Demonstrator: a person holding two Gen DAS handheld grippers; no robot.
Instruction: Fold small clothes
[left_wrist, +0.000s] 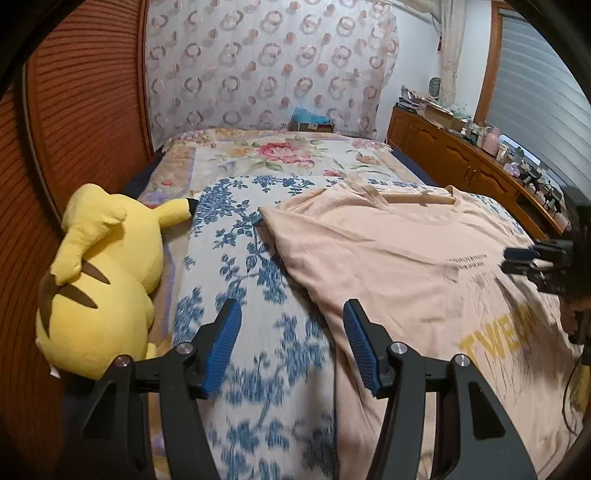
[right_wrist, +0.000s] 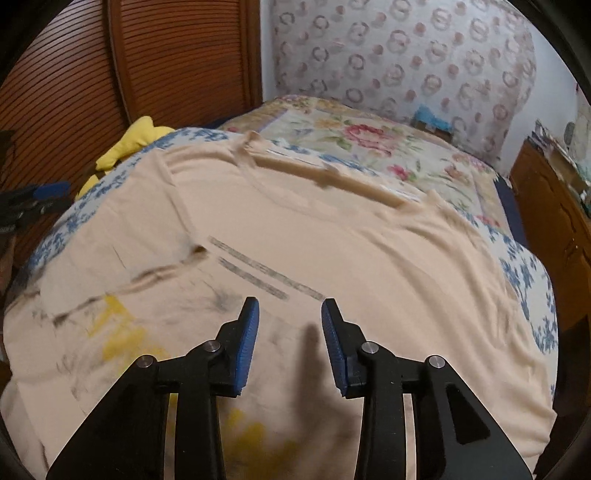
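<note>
A peach T-shirt (right_wrist: 314, 229) is being kept spread flat on the bed (left_wrist: 258, 258). Both the left tool (left_wrist: 291, 317) and the right tool (right_wrist: 290, 314) are being held apart, empty, above it.

Printed in large yellow capitals on the peach T-shirt (left_wrist: 388, 258) at the right of the left wrist view: "TWE", remainder cut off; above it, two small dark lines too blurred to read.
</note>
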